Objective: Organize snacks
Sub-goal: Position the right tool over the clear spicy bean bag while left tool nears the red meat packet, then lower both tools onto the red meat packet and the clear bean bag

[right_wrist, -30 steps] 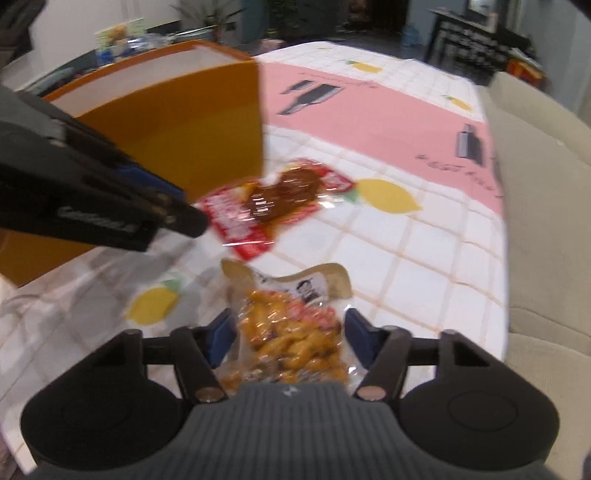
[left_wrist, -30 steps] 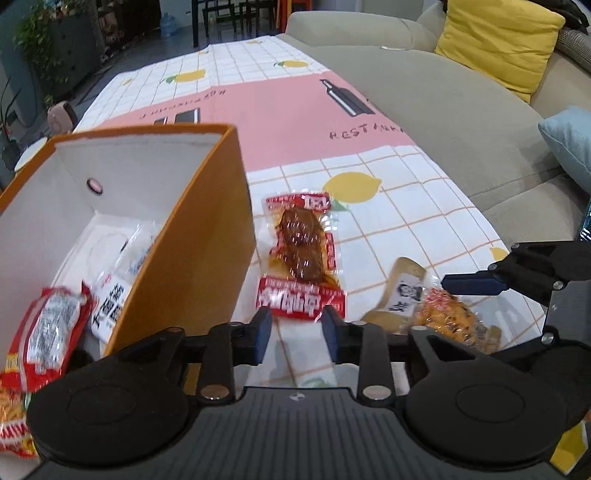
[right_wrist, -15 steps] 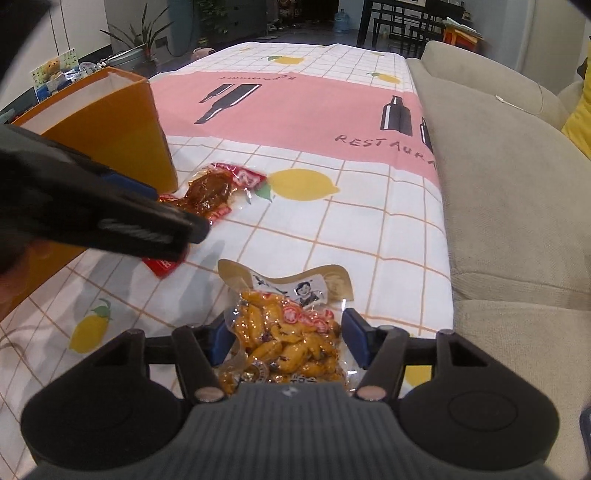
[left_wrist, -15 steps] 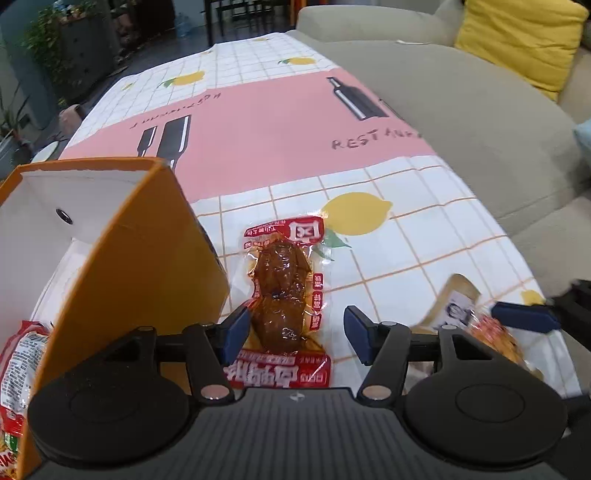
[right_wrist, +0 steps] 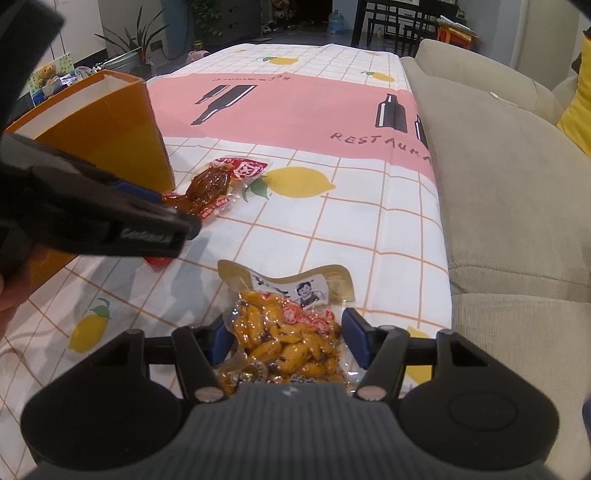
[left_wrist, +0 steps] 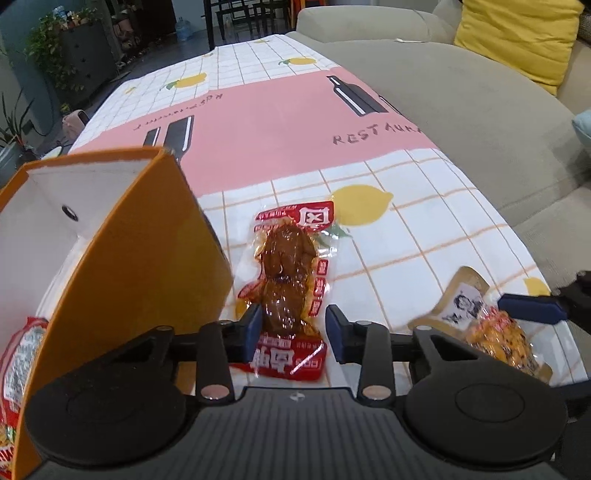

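Observation:
A red pack of brown braised meat (left_wrist: 288, 266) lies flat on the tablecloth beside the orange box (left_wrist: 147, 258). My left gripper (left_wrist: 293, 326) is low over its near end. Its jaws are closing with the pack between them, and the right pad stands just clear of the film. In the right wrist view the left gripper (right_wrist: 177, 225) reaches in from the left over that red pack (right_wrist: 210, 184). My right gripper (right_wrist: 286, 339) is shut on a clear pack of yellow snacks (right_wrist: 288, 339), whose gold top (right_wrist: 284, 280) curls up ahead of the pads.
The orange box (right_wrist: 110, 122) stands open at the left, with a red snack pack (left_wrist: 22, 354) and white packs inside. A beige sofa (left_wrist: 480, 129) with a yellow cushion (left_wrist: 517, 33) runs along the table's right edge. The lemon-print tablecloth (right_wrist: 295, 107) stretches far ahead.
My left gripper moved right from the box mouth to the red meat pack; its jaws opened wide, then narrowed around it. The right gripper rolled level, the yellow pack staying between its pads.

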